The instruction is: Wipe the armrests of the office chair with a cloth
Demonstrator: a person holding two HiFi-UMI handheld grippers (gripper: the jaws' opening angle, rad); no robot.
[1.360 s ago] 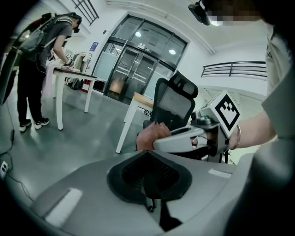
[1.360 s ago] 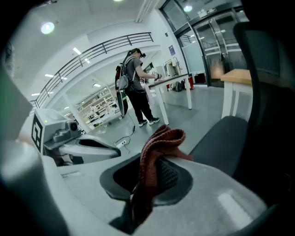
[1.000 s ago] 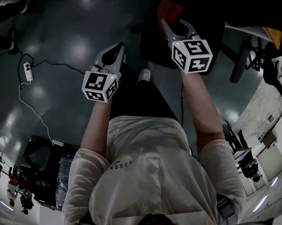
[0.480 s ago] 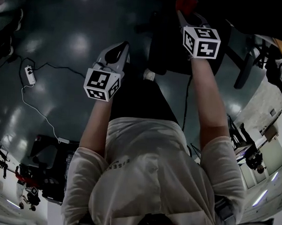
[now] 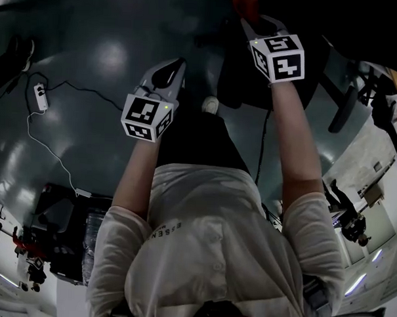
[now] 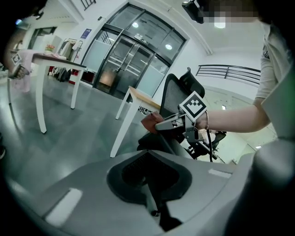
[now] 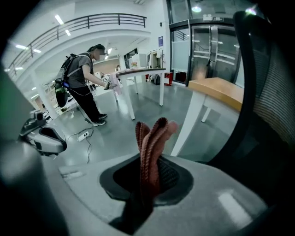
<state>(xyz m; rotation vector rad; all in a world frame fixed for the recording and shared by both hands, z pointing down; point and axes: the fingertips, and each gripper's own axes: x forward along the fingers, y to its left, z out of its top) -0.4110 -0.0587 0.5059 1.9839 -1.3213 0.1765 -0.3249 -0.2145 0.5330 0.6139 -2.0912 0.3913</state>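
A glossy grey floor [image 5: 88,117] runs through a bright, glass-fronted hall with white tables [image 6: 50,62]. The right gripper [image 7: 146,184] is clamped on a red cloth [image 7: 152,138] close by the chair [image 7: 272,92]. The left gripper [image 6: 150,193] has its jaws together, empty. Only the right gripper view shows a person [image 7: 83,78] with a backpack.

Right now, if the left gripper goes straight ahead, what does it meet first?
Likely the red cloth held in the right gripper, with the office chair just behind it; depth is hard to judge.
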